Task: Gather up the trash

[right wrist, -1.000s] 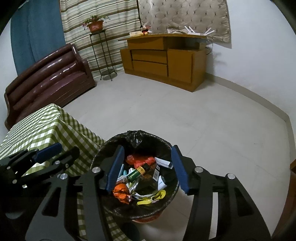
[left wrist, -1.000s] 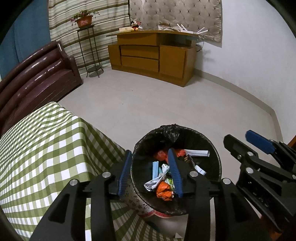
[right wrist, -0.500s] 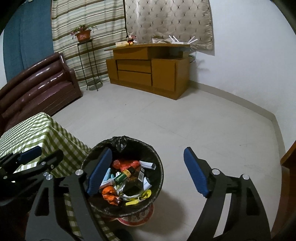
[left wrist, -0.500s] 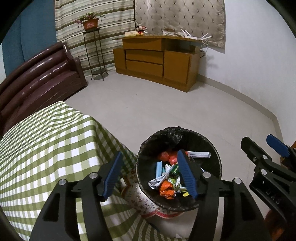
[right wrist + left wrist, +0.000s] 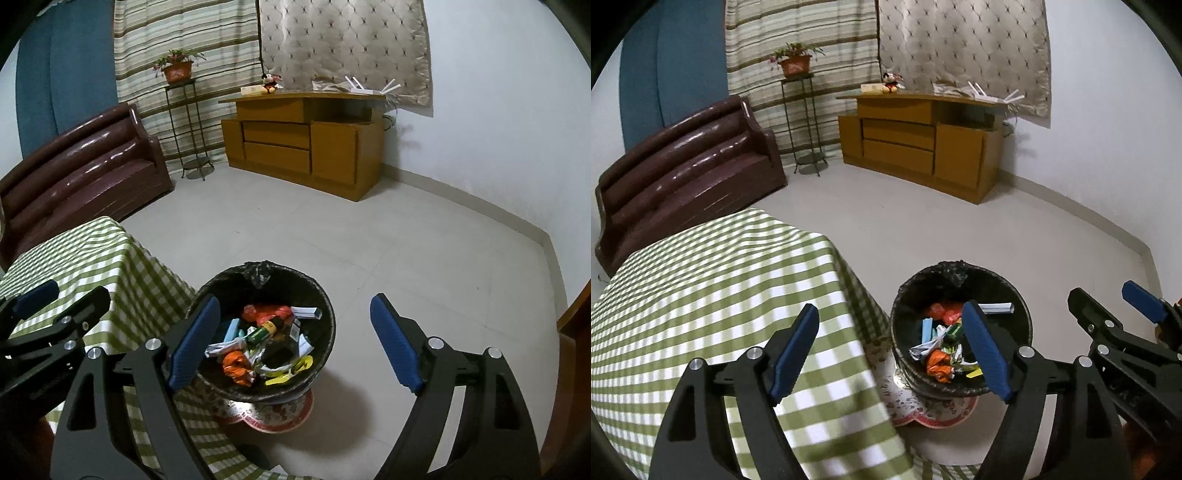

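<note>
Flanking trash bin, checkered table, sofa

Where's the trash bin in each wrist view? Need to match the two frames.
Left wrist: trash bin sits lower right of centre, beside the checked tablecloth, partly behind the left gripper's right finger.
Right wrist: trash bin sits lower centre, partly behind the right gripper's left finger.
Shared landmark: wooden cabinet against the far wall, upper centre in both.

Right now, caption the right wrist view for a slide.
Open right gripper above the full bin beside the checked table.
</note>
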`<state>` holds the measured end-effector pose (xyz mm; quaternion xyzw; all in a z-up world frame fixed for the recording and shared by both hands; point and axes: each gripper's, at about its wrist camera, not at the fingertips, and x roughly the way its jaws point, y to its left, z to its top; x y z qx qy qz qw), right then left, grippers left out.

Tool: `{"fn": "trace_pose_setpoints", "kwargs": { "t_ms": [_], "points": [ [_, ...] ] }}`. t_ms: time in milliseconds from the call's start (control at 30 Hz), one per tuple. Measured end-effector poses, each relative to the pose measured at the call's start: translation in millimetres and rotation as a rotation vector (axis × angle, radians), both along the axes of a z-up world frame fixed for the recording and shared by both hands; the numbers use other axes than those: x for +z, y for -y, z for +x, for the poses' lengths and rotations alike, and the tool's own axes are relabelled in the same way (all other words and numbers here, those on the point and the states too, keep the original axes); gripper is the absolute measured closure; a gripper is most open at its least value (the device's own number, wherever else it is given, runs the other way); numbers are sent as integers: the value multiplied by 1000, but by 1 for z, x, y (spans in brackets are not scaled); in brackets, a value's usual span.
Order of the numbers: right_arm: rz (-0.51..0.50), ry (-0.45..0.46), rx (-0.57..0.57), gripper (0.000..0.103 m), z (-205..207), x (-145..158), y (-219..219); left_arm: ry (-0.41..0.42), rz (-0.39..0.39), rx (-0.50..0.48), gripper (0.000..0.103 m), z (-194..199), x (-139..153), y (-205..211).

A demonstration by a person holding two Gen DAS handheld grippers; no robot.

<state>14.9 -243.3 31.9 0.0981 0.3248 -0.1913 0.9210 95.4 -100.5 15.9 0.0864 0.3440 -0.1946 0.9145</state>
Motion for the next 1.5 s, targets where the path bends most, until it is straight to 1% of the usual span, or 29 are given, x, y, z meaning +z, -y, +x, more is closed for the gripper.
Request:
{"fn": "trace_pose_setpoints", "kwargs": {
  "t_ms": [100, 300, 600, 900, 1500],
  "points": [
    [-6, 6, 9, 21, -6, 6, -7, 11, -16, 16, 24, -8, 7, -12],
    [-19, 17, 26, 21, -19, 20, -21, 50, -14, 51, 22, -21, 20, -27],
    [-36, 42, 30, 21, -40, 35, -32, 79, -33, 85, 21, -41, 30, -50],
    [-44, 58, 28, 21, -51, 40, -37, 81, -45, 96, 21, -52, 31, -56],
    [-42, 58, 31, 21, -51, 39, -40, 73, -51, 96, 21, -57, 31, -54]
  ]
}}
